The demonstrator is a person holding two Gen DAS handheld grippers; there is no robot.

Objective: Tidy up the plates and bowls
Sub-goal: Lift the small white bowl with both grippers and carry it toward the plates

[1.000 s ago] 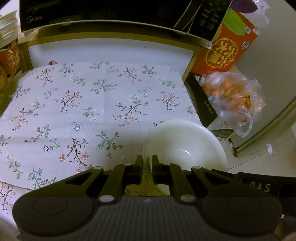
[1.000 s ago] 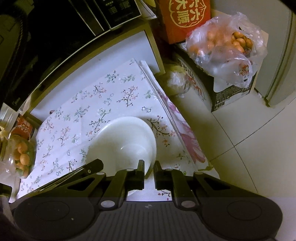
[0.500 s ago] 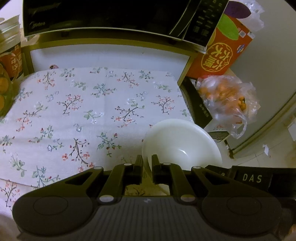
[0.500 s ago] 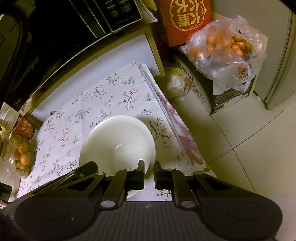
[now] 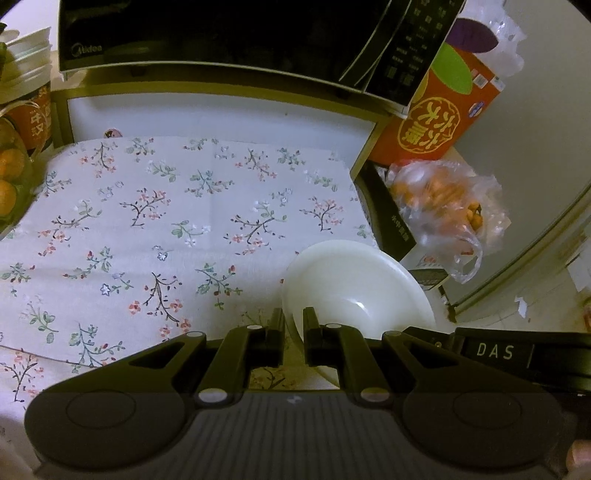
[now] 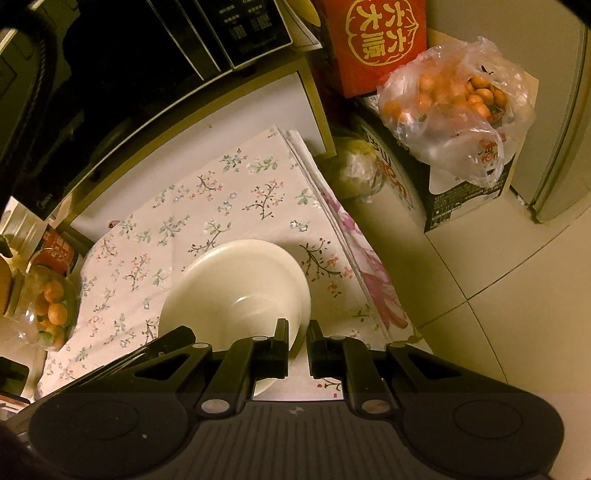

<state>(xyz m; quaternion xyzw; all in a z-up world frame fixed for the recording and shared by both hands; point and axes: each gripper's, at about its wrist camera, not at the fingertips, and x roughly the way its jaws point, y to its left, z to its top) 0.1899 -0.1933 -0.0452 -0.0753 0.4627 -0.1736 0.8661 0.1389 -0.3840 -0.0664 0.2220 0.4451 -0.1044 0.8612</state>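
A white bowl (image 5: 354, 284) is held over the floral tablecloth (image 5: 177, 221) near the table's right edge. My left gripper (image 5: 293, 323) is shut on the bowl's left rim. My right gripper (image 6: 297, 334) is shut on the opposite rim of the same bowl (image 6: 236, 291). In the right wrist view the bowl looks like two nested rims, so it may be a stack. The right gripper's body shows at the lower right of the left wrist view (image 5: 517, 354).
A black microwave (image 5: 229, 33) stands on a shelf behind the table. A red carton (image 5: 439, 114) and a bag of oranges (image 5: 447, 203) sit on a box to the right. A jar of oranges (image 6: 48, 310) and cans stand at the table's left.
Both grippers have carried the bowl slightly back and up from the cloth; in the right wrist view it has tilted and shows more of its inside. Both grips are unchanged.
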